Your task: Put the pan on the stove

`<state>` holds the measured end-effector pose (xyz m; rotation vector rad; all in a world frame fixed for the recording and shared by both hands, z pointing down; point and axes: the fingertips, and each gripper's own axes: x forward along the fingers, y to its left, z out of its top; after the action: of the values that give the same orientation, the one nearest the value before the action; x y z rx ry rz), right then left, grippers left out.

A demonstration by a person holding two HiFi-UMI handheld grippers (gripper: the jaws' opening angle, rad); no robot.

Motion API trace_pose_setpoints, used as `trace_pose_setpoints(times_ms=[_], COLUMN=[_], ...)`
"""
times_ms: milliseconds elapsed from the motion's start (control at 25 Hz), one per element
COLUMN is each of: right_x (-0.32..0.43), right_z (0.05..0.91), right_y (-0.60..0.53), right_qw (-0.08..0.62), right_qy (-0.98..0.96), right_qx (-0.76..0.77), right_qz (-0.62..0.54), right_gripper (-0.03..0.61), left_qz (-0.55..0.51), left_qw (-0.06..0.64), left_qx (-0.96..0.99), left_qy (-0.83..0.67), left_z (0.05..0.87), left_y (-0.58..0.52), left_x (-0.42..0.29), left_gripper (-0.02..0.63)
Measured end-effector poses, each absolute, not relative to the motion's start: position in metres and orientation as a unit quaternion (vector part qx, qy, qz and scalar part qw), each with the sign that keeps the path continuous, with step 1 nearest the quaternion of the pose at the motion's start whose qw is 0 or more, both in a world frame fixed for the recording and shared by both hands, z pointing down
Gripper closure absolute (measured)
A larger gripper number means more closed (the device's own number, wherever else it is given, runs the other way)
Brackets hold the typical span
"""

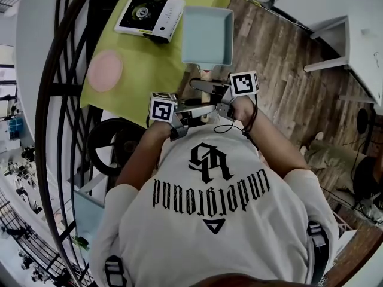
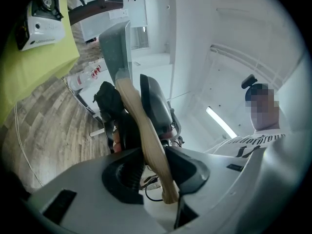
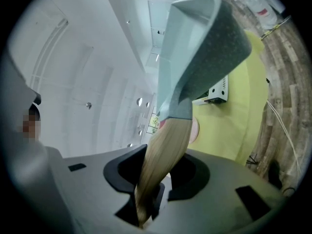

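Observation:
A square pale blue-grey pan (image 1: 206,36) with a wooden handle (image 1: 206,75) hangs over the near edge of the green-clothed table (image 1: 143,70). Both grippers hold that handle. My left gripper (image 1: 191,109) is shut on the handle (image 2: 146,140) near its end, and my right gripper (image 1: 209,88) is shut on the handle (image 3: 163,160) as well. The left gripper view shows the pan (image 2: 117,48) edge-on and my left gripper (image 2: 153,172) around the wood. The right gripper view shows the pan (image 3: 200,48) above my right gripper (image 3: 158,172). A white portable stove (image 1: 149,15) sits on the table, left of the pan.
A pink round mat (image 1: 105,70) lies on the green cloth near its left edge. A black round-framed piece of furniture (image 1: 114,145) stands left of the person. A white table (image 1: 359,40) is at the right, across the wooden floor (image 1: 281,70).

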<state>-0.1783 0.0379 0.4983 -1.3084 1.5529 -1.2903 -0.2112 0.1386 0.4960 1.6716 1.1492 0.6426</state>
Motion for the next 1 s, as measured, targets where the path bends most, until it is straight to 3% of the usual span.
trace_pose_setpoints(times_ms=[560, 1000], right_x=[-0.098, -0.012], right_z=[0.482, 0.495], right_y=[-0.034, -0.065], right_qw=[0.361, 0.315], right_qy=[0.613, 0.647], right_qx=[-0.500, -0.446], right_qz=[-0.494, -0.532], right_gripper=[0.453, 0.453], left_qz=[0.256, 0.227], left_qw=[0.478, 0.501], left_qx=[0.695, 0.729], left_qy=[0.472, 0.407], left_z=[0.487, 0.496], left_y=[0.068, 0.040], left_x=[-0.129, -0.027], left_gripper=[0.466, 0.466])
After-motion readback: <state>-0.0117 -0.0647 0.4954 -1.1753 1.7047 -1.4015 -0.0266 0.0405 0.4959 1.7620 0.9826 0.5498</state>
